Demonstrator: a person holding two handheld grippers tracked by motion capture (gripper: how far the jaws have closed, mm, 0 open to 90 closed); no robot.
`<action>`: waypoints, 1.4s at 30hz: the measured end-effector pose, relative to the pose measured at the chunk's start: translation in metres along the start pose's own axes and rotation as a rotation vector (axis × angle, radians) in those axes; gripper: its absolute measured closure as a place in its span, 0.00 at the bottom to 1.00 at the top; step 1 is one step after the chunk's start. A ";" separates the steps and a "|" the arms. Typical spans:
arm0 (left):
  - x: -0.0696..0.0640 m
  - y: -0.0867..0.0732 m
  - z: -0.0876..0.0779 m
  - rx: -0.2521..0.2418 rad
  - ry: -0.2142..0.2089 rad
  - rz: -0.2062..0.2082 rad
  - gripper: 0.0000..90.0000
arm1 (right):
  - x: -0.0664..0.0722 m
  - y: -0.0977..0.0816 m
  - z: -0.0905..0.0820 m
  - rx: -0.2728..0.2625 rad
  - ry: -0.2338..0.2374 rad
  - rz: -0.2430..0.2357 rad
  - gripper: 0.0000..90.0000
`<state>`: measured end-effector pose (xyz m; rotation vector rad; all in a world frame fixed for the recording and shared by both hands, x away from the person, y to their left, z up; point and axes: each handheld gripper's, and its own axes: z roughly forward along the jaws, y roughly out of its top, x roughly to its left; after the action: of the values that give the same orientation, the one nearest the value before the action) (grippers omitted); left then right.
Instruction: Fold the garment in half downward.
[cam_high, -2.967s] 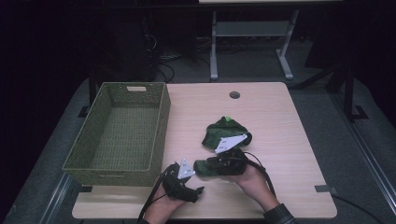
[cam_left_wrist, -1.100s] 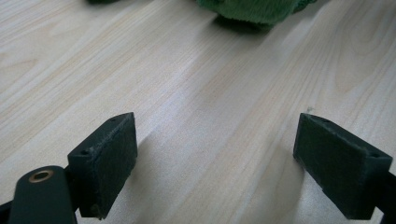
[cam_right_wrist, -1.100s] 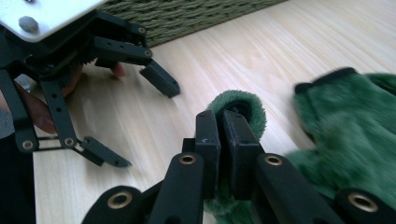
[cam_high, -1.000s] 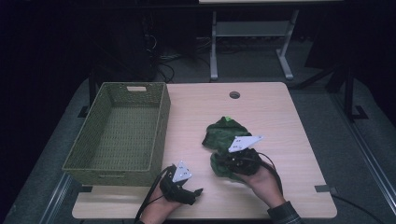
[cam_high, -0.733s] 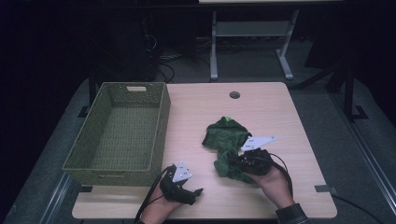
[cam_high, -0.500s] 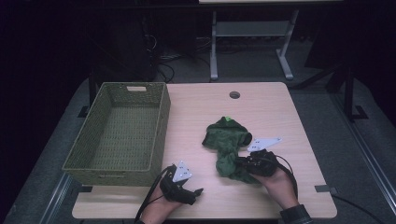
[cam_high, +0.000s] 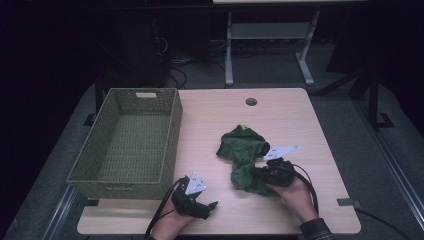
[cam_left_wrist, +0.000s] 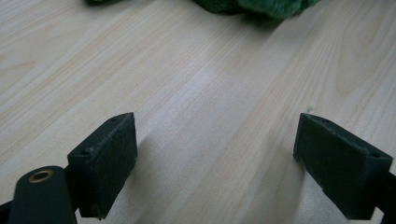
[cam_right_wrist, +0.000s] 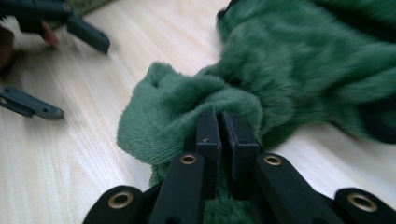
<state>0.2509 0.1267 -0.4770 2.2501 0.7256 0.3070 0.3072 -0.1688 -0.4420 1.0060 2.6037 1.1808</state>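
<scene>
High view: wicker basket (cam_high: 131, 135) holds nothing.

A dark green, fleecy plush cloth (cam_high: 243, 160) lay crumpled on the light wooden tabletop, bunched into a rumpled strip running from about 12 o'clock to 6 o'clock right of centre. Its upper part spread wider and flatter; its near end (cam_right_wrist: 187, 107) was gathered into a thick, raised fold.

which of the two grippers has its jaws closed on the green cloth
The right gripper: its jaws pinch a fold of the green cloth. The left gripper is open over bare table.
</scene>
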 end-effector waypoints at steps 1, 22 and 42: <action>0.000 0.000 0.000 0.000 0.001 0.001 0.14 | 0.001 0.000 0.005 0.013 0.007 -0.014 0.95; 0.000 0.000 0.000 0.000 0.001 0.000 0.14 | -0.009 -0.028 -0.041 -0.053 -0.044 -0.007 0.79; 0.000 0.001 0.000 0.001 0.007 -0.002 0.14 | -0.013 -0.096 -0.072 0.011 -0.032 0.110 0.75</action>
<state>0.2510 0.1260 -0.4770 2.2501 0.7321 0.3134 0.2412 -0.2678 -0.4616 1.1747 2.5626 1.1646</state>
